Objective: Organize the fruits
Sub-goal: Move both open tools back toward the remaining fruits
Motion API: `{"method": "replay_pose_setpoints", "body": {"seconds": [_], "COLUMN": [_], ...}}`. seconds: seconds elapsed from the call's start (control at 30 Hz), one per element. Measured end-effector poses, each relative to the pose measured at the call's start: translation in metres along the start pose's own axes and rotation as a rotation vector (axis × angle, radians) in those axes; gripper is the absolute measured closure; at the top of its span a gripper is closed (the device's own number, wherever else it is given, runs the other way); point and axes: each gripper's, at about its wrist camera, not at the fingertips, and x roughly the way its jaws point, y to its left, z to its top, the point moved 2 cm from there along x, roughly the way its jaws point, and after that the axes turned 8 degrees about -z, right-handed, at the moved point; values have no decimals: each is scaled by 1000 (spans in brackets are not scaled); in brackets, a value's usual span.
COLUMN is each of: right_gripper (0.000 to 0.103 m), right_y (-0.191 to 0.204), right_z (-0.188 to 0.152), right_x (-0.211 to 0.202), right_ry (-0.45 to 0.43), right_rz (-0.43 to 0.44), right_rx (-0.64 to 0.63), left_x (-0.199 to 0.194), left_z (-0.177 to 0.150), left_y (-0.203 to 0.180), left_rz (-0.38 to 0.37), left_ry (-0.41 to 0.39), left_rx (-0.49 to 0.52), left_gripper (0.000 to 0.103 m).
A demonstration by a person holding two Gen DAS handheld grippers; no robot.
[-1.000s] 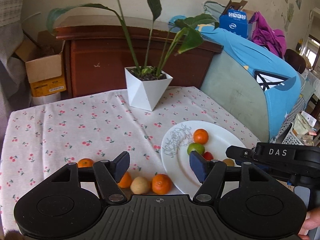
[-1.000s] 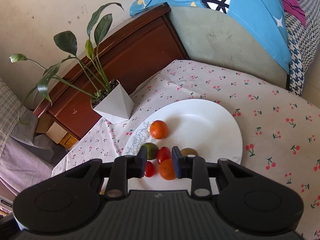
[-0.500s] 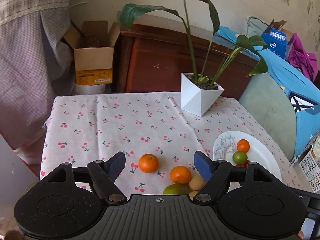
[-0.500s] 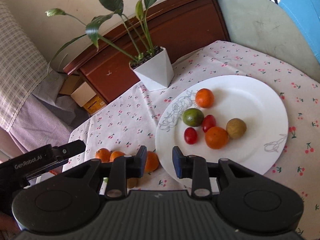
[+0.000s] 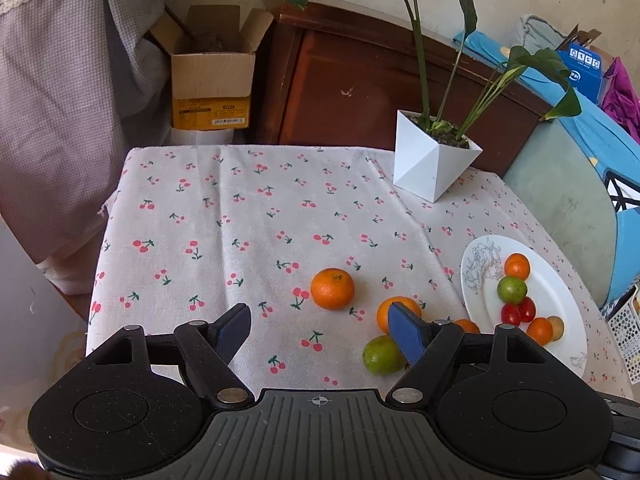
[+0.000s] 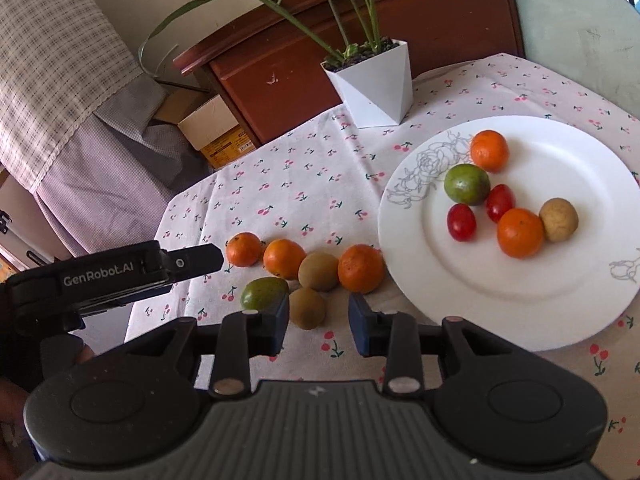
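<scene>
Both grippers have swung off the plate (image 6: 520,320) — left gripper (image 5: 318,332) spread empty, right gripper (image 6: 318,322) opening over a kiwi (image 6: 306,307) beside the plate

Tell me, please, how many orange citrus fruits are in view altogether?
5. Two on the white plate: one by the rose drawing, one between a cherry tomato and the brown fruit. Three on the tablecloth. None seems hidden.
</scene>
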Motion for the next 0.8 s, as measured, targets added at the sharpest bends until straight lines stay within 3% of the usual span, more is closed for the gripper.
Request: {"method": "replay_pose_setpoints", "body": {"seconds": [0.4,0.5,0.8], "right_gripper": [70,77,77], "right_y": [15,17,9], "right_z": [-3,-3,6], "right_x": [20,21,2], "right_ry": [22,12,-36], "right_rz": [-22,-29,-47], "right_rx": [-57,-74,-60], "left_x": [2,2,4], "left_z": [-2,-2,-7], "left_y": [9,9,-1], "left_rz": [9,5,-26], "left_ry": [14,16,24], "left_rx": [-25,-21,19], "left_gripper": [27,27,28]}}
